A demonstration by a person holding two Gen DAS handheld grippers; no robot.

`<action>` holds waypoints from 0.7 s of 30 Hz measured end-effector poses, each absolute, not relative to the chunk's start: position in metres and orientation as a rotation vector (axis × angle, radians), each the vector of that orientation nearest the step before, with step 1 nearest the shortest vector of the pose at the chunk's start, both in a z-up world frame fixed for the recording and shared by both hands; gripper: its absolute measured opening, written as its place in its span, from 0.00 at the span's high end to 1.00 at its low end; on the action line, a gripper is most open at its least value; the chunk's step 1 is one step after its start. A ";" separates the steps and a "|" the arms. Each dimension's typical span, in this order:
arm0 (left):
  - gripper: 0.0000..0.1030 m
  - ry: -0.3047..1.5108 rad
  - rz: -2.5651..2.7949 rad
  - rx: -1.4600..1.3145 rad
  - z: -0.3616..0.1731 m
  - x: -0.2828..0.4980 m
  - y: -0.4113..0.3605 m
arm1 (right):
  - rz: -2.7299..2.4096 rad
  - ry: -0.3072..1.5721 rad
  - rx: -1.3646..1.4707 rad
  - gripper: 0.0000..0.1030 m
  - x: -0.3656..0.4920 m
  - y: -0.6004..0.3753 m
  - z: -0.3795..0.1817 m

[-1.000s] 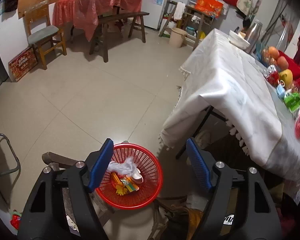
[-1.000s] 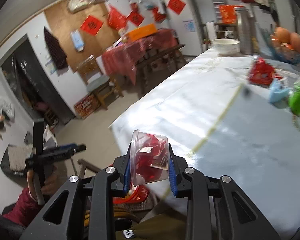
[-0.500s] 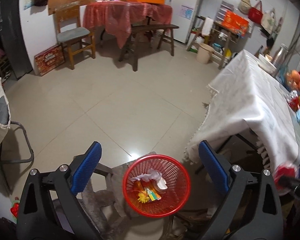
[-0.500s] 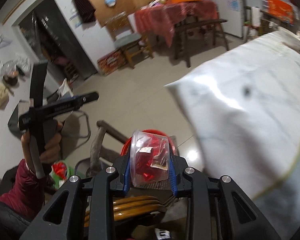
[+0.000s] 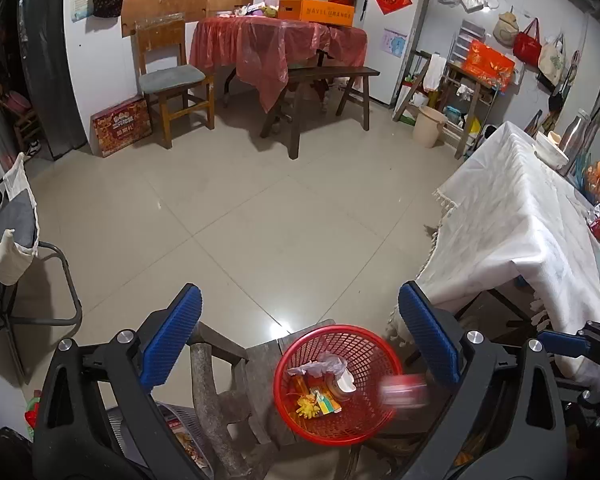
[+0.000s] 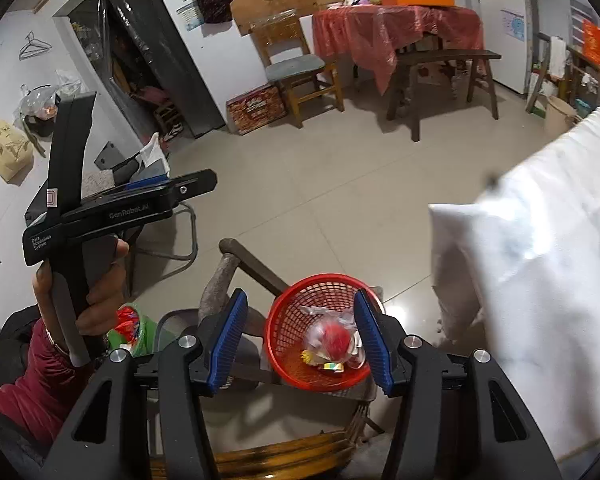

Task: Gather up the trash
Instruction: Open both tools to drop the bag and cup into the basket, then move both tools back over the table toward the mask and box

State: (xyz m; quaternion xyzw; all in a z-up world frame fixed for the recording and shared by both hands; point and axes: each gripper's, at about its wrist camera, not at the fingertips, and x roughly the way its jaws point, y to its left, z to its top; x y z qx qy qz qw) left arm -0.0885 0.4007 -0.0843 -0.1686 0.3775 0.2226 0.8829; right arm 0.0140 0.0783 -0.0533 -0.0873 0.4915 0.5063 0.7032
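1. The clear cup of red scraps (image 6: 332,338) is seen blurred over the red basket (image 6: 284,320), below and between the right gripper (image 6: 300,344) fingers, untouched.
2. Those fingers are opening.
3. The left gripper (image 5: 300,332) fingers are spread wide, empty.

A red-filled clear plastic cup (image 5: 403,389) is motion-blurred at the rim of the red mesh plastic basket (image 5: 300,354); its outline cannot be told. The white-clothed bench (image 6: 548,280) is smeared and cut off by the right wrist view's edge. Small litter in the basket is unidentifiable.
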 end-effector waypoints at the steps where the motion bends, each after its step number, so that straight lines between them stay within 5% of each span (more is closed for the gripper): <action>1: 0.07 0.787 0.460 -0.351 -0.084 -0.087 0.399 | 1.121 1.092 -0.190 0.47 0.017 0.075 -0.053; 21: 0.07 0.780 0.369 -0.256 -0.069 -0.067 0.345 | 0.961 1.025 -0.050 0.44 0.047 -0.022 -0.038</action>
